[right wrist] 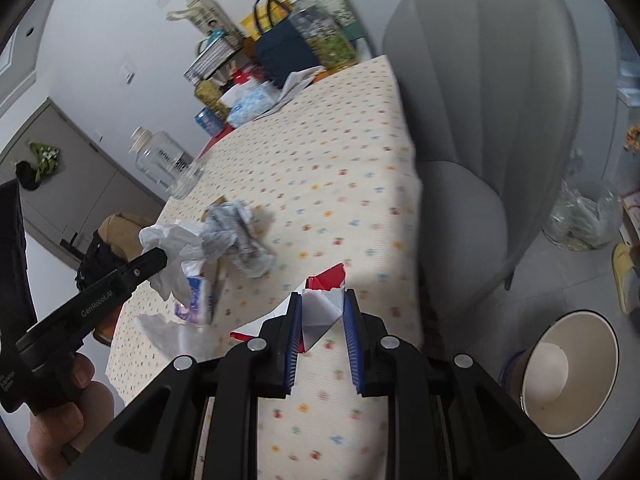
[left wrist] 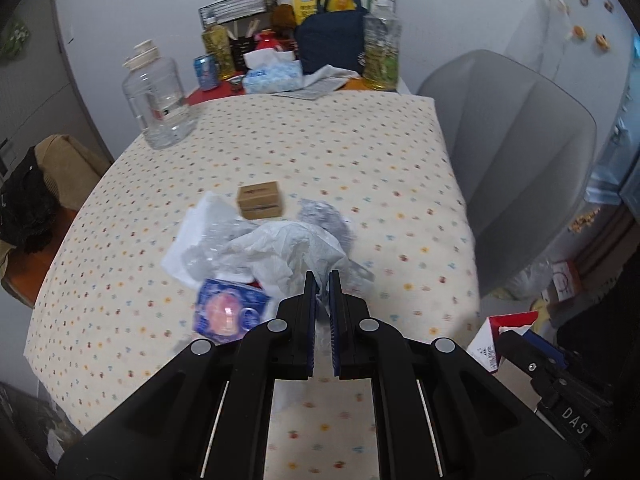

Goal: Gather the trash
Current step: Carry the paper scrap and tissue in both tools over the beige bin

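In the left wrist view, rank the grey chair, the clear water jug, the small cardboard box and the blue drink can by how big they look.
1. grey chair
2. clear water jug
3. small cardboard box
4. blue drink can

The last two look close; the can stands farther off, so that order is unsure.

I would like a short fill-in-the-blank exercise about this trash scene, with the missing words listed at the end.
1. The left gripper is shut on a white ______ bag.
2. The right gripper holds a torn carton coloured red, white and ______.
3. The small brown box lies on the dotted ______.
4. On the floor beside the grey chair stands an open, round ______.

Missing words: plastic; blue; tablecloth; bin
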`<state>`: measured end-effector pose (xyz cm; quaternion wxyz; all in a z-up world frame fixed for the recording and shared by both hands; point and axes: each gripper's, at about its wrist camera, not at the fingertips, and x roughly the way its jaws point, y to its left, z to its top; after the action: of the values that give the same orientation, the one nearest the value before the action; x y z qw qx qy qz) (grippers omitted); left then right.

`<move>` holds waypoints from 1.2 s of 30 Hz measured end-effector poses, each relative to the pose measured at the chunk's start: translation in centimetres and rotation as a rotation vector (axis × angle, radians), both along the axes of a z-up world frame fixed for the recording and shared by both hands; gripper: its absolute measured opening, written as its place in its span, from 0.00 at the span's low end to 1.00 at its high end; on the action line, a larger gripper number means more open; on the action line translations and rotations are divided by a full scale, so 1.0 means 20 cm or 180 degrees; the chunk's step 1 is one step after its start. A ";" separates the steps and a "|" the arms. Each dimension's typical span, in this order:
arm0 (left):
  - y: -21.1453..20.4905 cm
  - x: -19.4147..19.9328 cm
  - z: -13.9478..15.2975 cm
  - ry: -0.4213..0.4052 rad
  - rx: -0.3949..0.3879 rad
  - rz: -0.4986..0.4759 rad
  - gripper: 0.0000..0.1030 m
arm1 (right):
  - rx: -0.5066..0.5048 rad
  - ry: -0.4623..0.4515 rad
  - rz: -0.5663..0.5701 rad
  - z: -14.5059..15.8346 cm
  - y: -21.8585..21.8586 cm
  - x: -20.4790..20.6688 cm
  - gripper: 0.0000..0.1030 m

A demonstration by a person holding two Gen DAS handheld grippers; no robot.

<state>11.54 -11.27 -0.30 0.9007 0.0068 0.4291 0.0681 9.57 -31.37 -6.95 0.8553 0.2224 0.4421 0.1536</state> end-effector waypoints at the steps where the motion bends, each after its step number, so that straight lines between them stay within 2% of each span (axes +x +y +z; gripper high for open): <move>1: -0.04 0.01 -0.01 0.0013 0.0001 -0.0023 0.07 | 0.0013 0.0010 -0.0064 -0.01 -0.05 -0.01 0.20; 6: -0.24 0.03 -0.04 0.0070 0.0020 -0.0203 0.06 | 0.0029 0.0061 -0.0332 -0.07 -0.26 -0.06 0.20; 11: -0.50 0.03 -0.05 0.0102 0.0013 -0.0524 0.06 | 0.0032 0.0129 -0.0655 -0.14 -0.49 -0.14 0.20; 17: -0.83 0.09 -0.16 0.0421 -0.0121 -0.0874 0.06 | -0.0011 0.0292 -0.1027 -0.26 -0.74 -0.22 0.20; 24: -1.22 0.15 -0.44 0.0909 -0.0119 -0.1156 0.05 | 0.0048 0.0544 -0.1417 -0.49 -1.01 -0.30 0.21; 31: -1.53 0.17 -0.74 0.1346 -0.0083 -0.1455 0.05 | 0.0145 0.0876 -0.1751 -0.78 -1.24 -0.38 0.21; 36: -1.66 0.17 -0.95 0.1598 -0.0135 -0.1564 0.05 | 0.0135 0.1062 -0.1915 -0.98 -1.35 -0.43 0.22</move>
<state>14.99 -44.43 -19.29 0.7565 0.1076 0.6241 -0.1634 1.07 -58.45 -26.63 0.7733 0.3826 0.4872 -0.1348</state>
